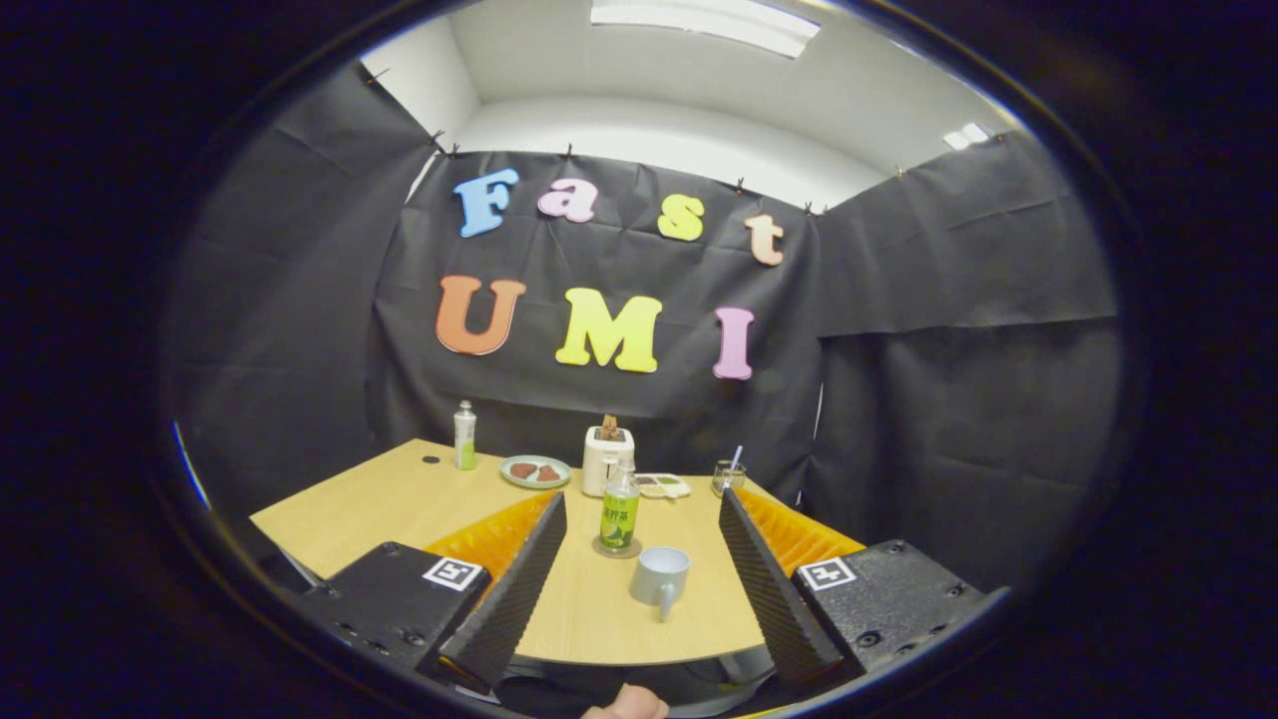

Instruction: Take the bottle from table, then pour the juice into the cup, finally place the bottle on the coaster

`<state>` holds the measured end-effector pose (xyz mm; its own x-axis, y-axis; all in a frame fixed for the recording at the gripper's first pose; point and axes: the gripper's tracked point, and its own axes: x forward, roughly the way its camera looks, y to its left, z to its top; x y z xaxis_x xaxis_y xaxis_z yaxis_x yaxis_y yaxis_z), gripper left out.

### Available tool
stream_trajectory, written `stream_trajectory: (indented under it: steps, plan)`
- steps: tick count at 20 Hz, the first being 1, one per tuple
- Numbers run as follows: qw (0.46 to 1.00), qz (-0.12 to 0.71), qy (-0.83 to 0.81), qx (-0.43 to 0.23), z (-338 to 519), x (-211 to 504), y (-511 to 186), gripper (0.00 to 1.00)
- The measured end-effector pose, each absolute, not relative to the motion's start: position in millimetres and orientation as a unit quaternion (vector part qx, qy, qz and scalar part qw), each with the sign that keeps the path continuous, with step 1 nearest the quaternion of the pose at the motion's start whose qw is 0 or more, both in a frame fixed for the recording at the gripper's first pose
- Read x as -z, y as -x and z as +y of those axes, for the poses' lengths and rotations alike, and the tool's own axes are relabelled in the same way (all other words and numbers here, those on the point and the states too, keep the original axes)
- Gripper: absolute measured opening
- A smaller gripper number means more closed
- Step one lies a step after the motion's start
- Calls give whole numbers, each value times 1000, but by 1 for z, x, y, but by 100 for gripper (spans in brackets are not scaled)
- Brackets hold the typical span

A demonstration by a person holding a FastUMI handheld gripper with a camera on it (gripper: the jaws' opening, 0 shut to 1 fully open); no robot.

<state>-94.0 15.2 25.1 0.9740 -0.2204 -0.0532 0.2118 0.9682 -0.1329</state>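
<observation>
Bottle upright on round coaster, handled cup beside, gripper open

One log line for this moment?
hand-held gripper: open, empty | bottle: upright on coaster | cup: between fingers, untouched

Worktop: pale yellow wood grain, one small dark round spot near its far corner. Bottle: clear, green and yellow label, white cap; stands on a brown coaster. Cup: pale grey-blue, plain. Second bottle at the back: pale, green at the base. Plate: light green-grey, with two brown pieces. Toaster: white, brown slice on top. Tool: black housings, each with a black-and-white square marker; ridged orange panels beside the fingers.
</observation>
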Motion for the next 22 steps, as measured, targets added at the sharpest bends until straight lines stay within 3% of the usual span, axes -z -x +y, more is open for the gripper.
stream_trajectory:
  steps: [5, 22]
  plan:
    - [990, 38, 60, 118, 13, -24, 96, 99]
    - [998, 52, 34, 32, 49, -8, 52, 99]
